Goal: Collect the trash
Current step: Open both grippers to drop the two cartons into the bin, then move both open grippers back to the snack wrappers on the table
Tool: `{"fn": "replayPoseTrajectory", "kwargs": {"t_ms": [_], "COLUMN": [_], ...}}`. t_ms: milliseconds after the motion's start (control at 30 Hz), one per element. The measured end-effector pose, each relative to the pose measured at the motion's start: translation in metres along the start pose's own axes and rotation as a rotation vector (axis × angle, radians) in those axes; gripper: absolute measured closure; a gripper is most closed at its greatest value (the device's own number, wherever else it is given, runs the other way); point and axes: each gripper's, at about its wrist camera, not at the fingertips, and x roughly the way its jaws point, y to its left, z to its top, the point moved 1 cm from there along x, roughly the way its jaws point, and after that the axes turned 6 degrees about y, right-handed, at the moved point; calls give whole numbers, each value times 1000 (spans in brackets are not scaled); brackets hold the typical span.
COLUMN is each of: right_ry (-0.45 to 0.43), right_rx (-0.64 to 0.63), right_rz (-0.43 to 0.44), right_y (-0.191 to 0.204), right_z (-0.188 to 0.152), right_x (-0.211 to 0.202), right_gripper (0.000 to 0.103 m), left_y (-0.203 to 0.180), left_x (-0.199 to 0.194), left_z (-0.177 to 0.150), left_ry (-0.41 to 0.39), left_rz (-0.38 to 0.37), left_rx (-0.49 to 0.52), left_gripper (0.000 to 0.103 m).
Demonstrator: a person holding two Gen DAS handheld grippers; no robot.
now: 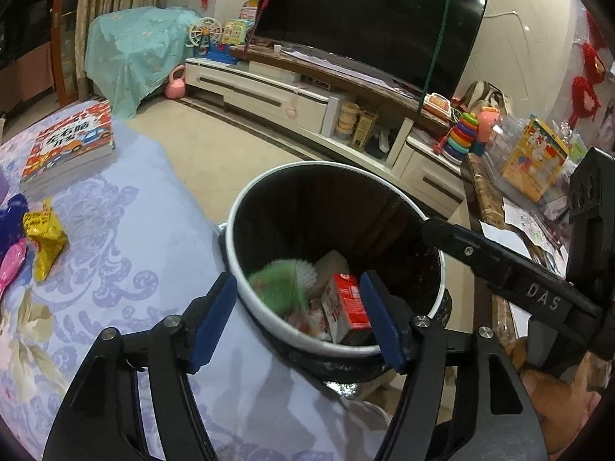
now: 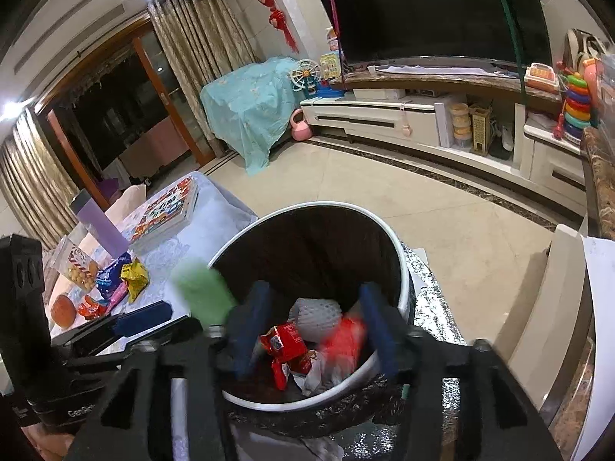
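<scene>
A trash bin (image 1: pixel 238 230) with a white rim and a dark inside stands beside the table. Inside lie a red and white carton (image 1: pixel 348 303), a white foam net (image 1: pixel 307 272) and a blurred green wrapper (image 1: pixel 273 288). My left gripper (image 1: pixel 298 280) hangs open over the bin's near rim, nothing pressed between its blue pads. In the right wrist view my right gripper (image 2: pixel 315 290) is also open over the bin (image 2: pixel 399 269), above a red wrapper (image 2: pixel 286 345) and a blurred red piece (image 2: pixel 344 336). The green wrapper (image 2: pixel 201 292) shows as a blur at the bin's left rim.
On the table's floral cloth (image 1: pixel 146 238) lie a yellow wrapper (image 1: pixel 44 238), a blue wrapper (image 1: pixel 11 219), a pink item (image 1: pixel 11 265) and a stack of books (image 1: pixel 69 146). A purple bottle (image 2: pixel 102 226) stands further back. A TV cabinet (image 1: pixel 269 92) lines the far wall.
</scene>
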Motion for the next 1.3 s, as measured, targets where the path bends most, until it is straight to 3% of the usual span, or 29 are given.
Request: {"fn": "replayPoseTrajectory", "kwargs": {"t_ms": [133,200,600,1300], "right_ry": [-15,-24,-41,63], "right_rx": [14,13,0,-155], "right_rz": [7,10,65,205], "right_y": [1,5,37,145], "right_z": [-2,-4,-20,-68], "right_x": [-7,-10,-20,14], "right_gripper": [36,25,14,9], "left_y": [10,14,68,175], "left_x": [-4,-6,-41,-99], "left_z": [-10,-14,-59,-134], "left_ry": [4,8,-6,-43], "left_rz": [8,11,62,225], "left_rx": [-29,-44,-171,-385], "left_gripper": [31,30,29,28]}}
